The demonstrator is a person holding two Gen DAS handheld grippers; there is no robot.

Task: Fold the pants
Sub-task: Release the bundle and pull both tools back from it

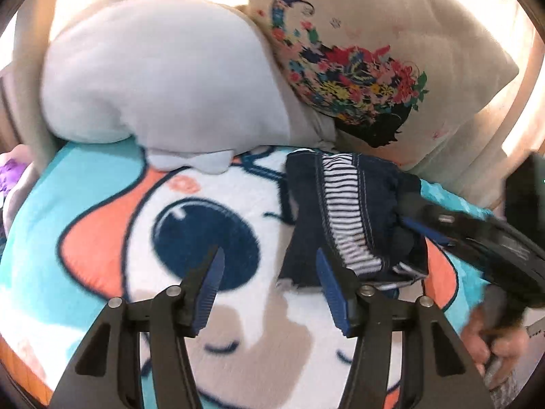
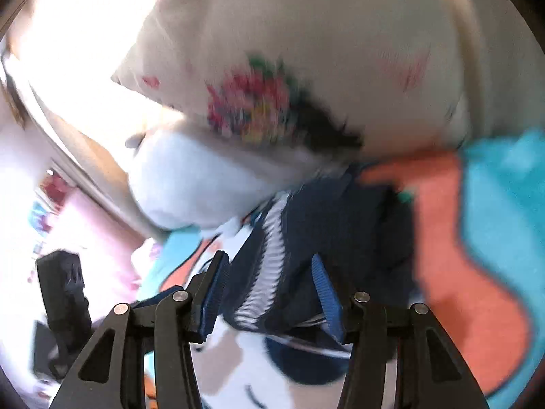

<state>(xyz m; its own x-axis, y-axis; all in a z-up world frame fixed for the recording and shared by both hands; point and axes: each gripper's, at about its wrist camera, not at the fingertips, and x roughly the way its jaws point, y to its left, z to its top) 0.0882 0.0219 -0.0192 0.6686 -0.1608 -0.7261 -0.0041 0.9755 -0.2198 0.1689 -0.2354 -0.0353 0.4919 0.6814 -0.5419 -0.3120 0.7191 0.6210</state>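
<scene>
Pants: dark navy pants (image 1: 344, 211) with a band of navy-and-white stripes lie folded into a compact bundle on the cartoon blanket (image 1: 102, 204), near the pillows at its far edge.
Blanket: teal, coral and white fleece printed with a large dark-blue eye (image 1: 204, 242).
Left gripper: the left gripper (image 1: 269, 272) hovers above the blanket just beside the near left edge of the bundle; its blue-padded jaws stand apart with only blanket showing between them, and they pinch nothing.
Right gripper: the right gripper (image 2: 269, 276) is over the bundle, jaws spread, with the striped band showing in the gap; the view is blurred, and the pads do not appear to press the cloth.
Person: a hand (image 1: 494, 344) grips the right tool's handle at the lower right of the left view.
Pillows: a pale grey plush pillow (image 1: 160, 78) leans beside a white pillow with a floral print (image 1: 357, 78), both behind the pants.
</scene>
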